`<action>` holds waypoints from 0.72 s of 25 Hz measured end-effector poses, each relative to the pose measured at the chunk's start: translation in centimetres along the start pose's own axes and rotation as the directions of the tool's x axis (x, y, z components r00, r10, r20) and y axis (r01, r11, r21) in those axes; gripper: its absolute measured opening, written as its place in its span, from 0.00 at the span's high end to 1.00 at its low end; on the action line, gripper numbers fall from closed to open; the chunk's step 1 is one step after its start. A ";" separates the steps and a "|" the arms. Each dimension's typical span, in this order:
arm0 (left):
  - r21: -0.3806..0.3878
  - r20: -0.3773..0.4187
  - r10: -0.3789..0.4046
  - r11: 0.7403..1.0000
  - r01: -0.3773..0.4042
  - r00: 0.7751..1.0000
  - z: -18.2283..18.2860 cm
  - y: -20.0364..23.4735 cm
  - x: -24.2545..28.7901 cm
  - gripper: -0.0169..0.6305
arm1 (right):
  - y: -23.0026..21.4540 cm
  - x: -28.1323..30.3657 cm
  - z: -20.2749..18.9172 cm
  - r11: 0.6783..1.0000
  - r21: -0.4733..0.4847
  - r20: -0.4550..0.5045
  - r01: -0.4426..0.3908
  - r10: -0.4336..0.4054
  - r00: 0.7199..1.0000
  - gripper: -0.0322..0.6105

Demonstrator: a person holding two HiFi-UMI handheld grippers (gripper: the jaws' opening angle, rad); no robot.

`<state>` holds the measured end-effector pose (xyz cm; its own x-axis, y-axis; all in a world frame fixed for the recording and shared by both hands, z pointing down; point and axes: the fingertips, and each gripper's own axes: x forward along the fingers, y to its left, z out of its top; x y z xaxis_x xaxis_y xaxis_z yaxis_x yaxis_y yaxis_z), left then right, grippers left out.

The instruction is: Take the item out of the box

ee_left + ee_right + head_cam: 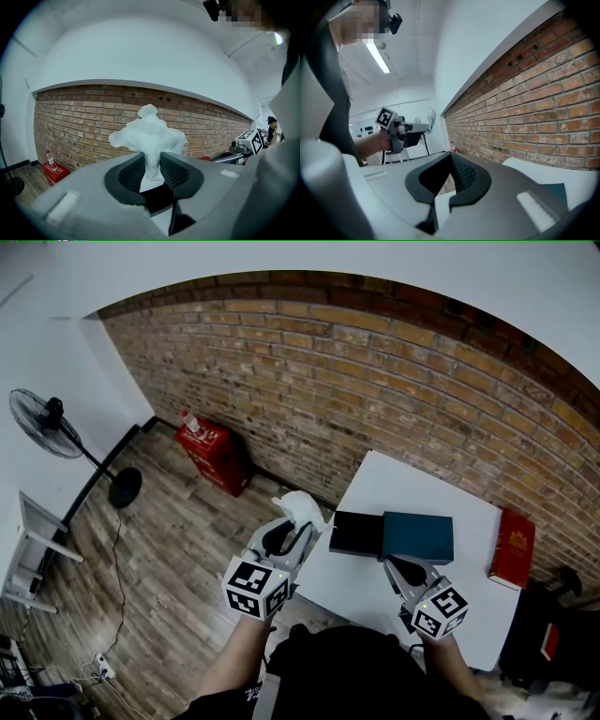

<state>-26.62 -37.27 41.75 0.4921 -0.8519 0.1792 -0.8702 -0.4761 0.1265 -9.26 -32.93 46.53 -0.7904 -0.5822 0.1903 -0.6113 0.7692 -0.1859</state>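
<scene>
A crumpled white wad of wrapping [149, 133] sticks up from between the pads of my left gripper [152, 164], which is shut on its lower end. In the head view the left gripper [296, 527] holds the wad [300, 506] just off the left edge of the white table [394, 484]. The box stands on the table as a black base [356, 532] with a teal lid [418, 536] beside it. My right gripper [401, 568] hovers just in front of the box. Its tips [451, 161] meet with nothing between them.
A red book [513, 547] lies at the table's right edge. A brick wall [375, 381] runs behind the table. On the wooden floor to the left are a red crate [214, 456], a standing fan [47, 425] and a white rack [33, 554].
</scene>
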 end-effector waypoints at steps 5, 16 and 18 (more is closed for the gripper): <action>-0.005 -0.009 -0.004 1.000 0.004 1.000 -0.2 0.0 0.1 0.81 | -0.1 0.0 0.0 1.000 0.014 0.001 0.003 -0.003 1.000 0.95; 0.010 -0.017 -0.022 1.000 0.022 1.000 0.2 -0.7 1.2 0.81 | -1.0 0.0 0.0 0.999 0.032 0.009 0.010 -0.010 1.000 0.95; 0.009 -0.011 -0.019 1.000 0.019 1.000 0.3 -0.6 1.2 0.81 | -1.1 0.0 0.0 0.999 0.034 0.011 0.010 -0.010 1.000 0.95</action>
<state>-25.50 -38.06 41.56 0.5087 -0.8402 0.1876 -0.8609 -0.4942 0.1210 -8.58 -33.75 46.75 -0.7846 -0.5927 0.1819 -0.6200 0.7540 -0.2171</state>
